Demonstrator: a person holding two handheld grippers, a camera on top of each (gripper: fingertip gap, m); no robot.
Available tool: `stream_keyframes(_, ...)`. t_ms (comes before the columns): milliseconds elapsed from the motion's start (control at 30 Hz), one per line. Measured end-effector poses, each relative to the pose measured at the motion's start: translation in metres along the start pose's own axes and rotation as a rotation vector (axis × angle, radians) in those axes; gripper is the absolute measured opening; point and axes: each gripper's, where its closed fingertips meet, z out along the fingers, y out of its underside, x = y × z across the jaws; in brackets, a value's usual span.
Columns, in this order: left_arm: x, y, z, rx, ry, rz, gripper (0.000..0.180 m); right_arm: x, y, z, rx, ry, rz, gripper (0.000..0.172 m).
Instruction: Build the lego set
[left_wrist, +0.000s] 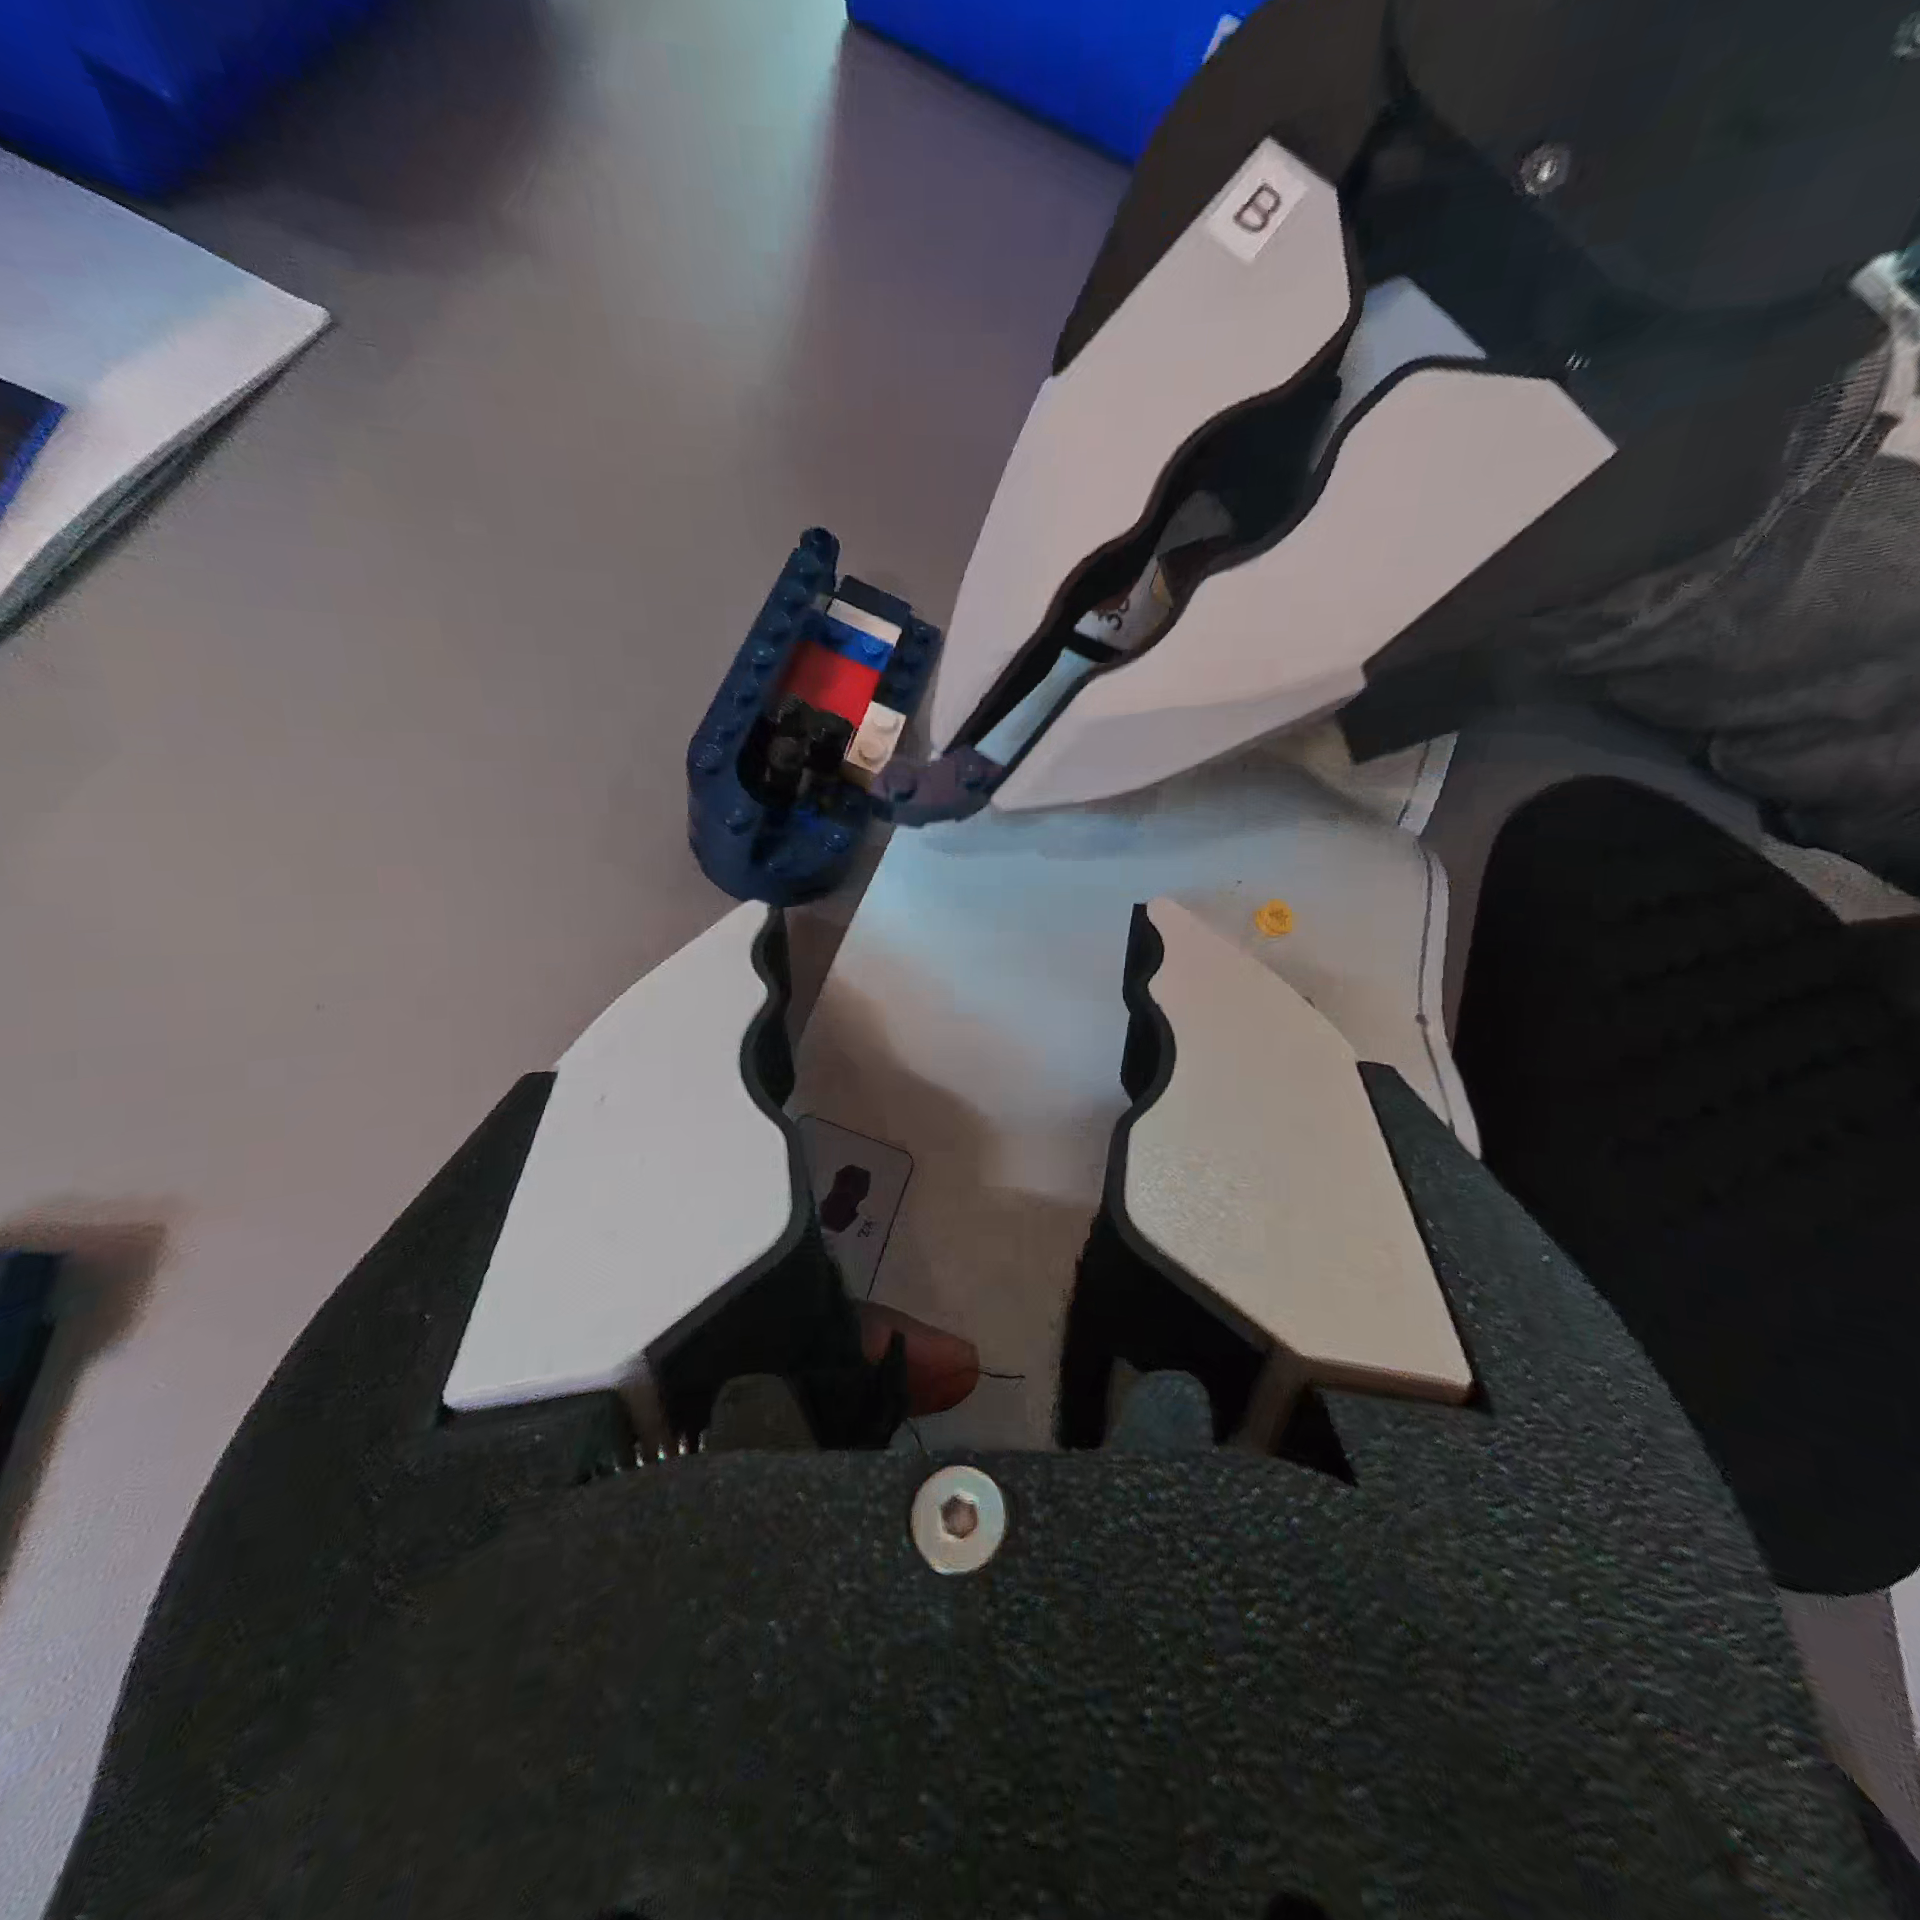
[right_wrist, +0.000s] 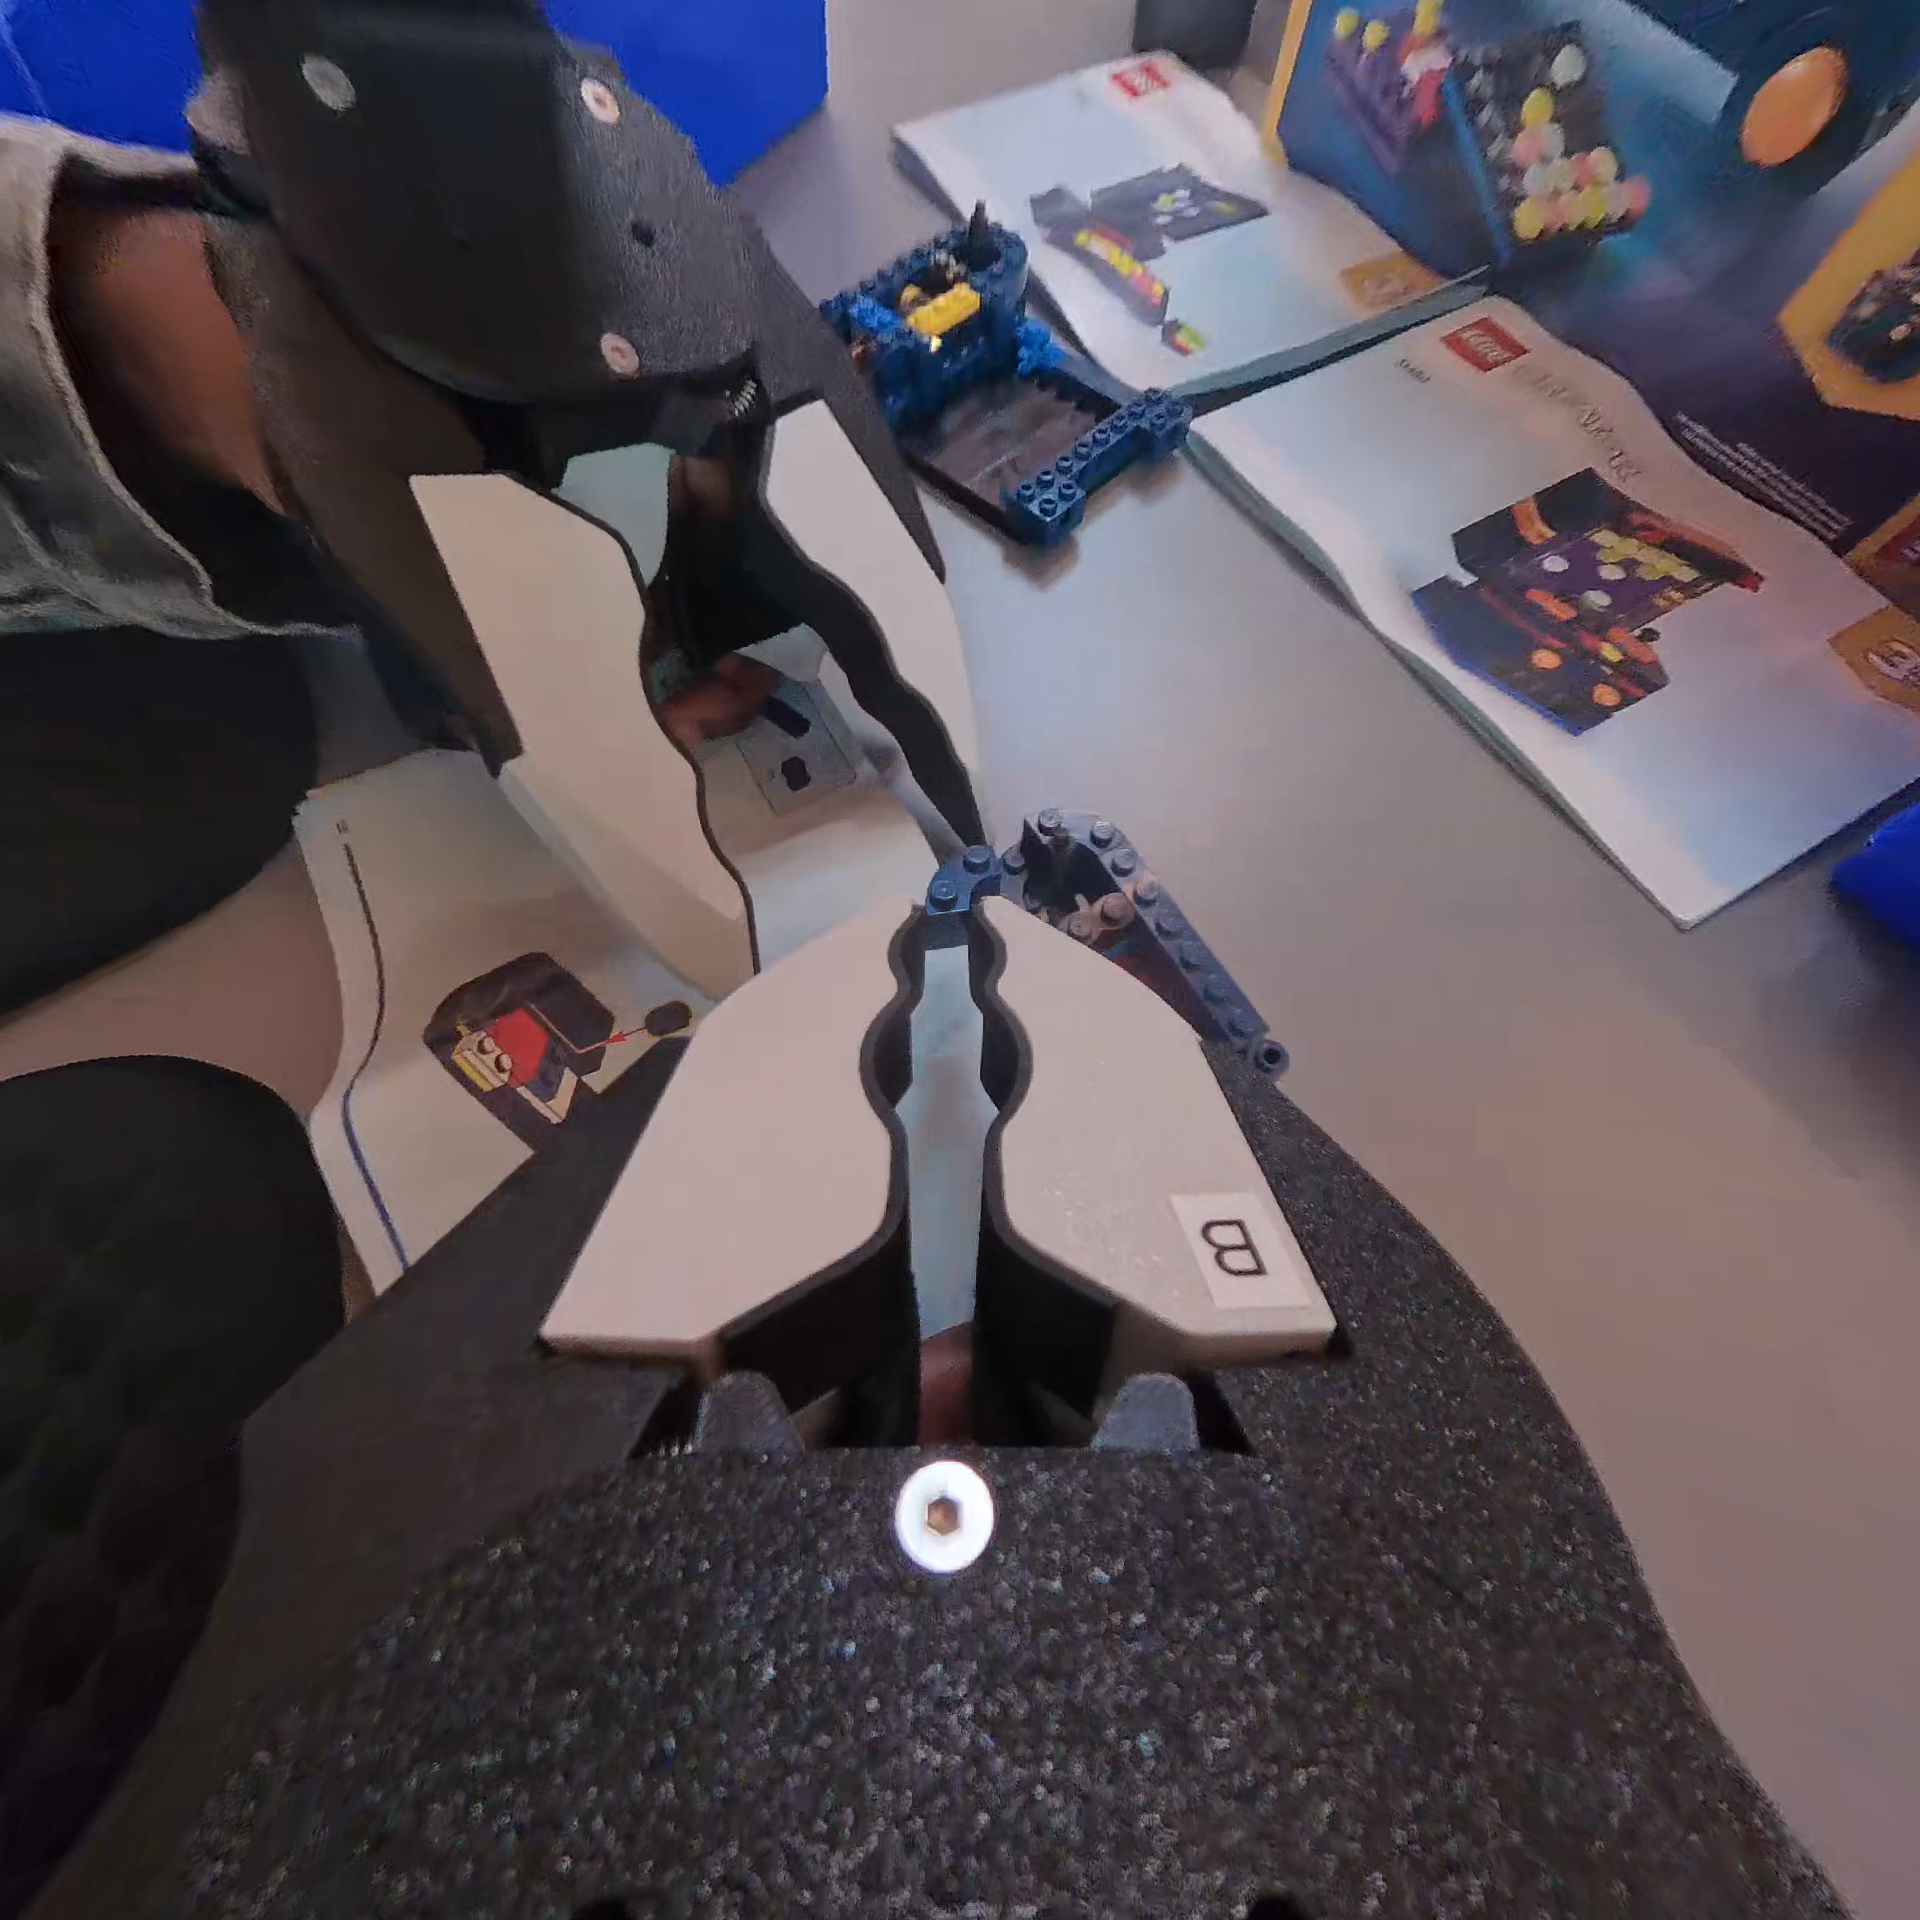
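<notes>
Right gripper (right_wrist: 951, 914) pinches a small dark-blue curved brick (right_wrist: 961, 883) at its tips, right against the dark-blue brick frame (left_wrist: 774, 727) on the grey table (left_wrist: 468, 727), while the left gripper (left_wrist: 956, 914) hangs wide open, holding nothing, just beside it.

1. Your left gripper (left_wrist: 956, 914) has a black body of rough, pebbled plastic, with smooth matt pale plates on its fingers (left_wrist: 665, 1122) and a shiny metal screw (left_wrist: 958, 1519) at the centre.
2. Your right gripper (right_wrist: 951, 914) has the same grainy black plastic and matt pale plates, and a paper label (right_wrist: 1236, 1247) stuck on one.
3. The small curved brick (right_wrist: 956, 878) clamped at its tips is glossy dark blue plastic with studs.
4. The brick model (left_wrist: 800, 717) beside it is hard, slightly shiny plastic.
5. The table (left_wrist: 468, 623) looks smooth and matt grey.
6. The booklets (right_wrist: 1558, 582) are smooth printed paper with a faint sheen.
7. The boxes (right_wrist: 1507, 125) look like glossy printed card.
</notes>
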Motion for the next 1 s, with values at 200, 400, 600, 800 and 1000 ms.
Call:
stream_keyframes(200,0.005,0.006,0.004,-0.039,0.028,-0.012,0.061,0.004,0.007,0.012,-0.048,0.015,-0.032,0.007)
stream_keyframes(400,0.006,-0.003,-0.004,0.041,0.008,0.065,0.057,0.008,0.005,0.016,-0.037,0.038,-0.051,0.007)
stream_keyframes(600,0.008,-0.002,-0.002,0.025,-0.011,0.138,0.057,0.008,0.005,0.018,-0.022,0.037,-0.066,0.007)
stream_keyframes(800,0.003,0.002,0.002,-0.007,-0.03,0.108,0.064,0.008,0.002,0.02,-0.004,0.048,-0.093,0.007)
stream_keyframes(1000,0.003,0.006,0.005,-0.041,-0.037,0.113,0.072,0.008,0.001,0.023,-0.007,0.071,-0.129,0.007)
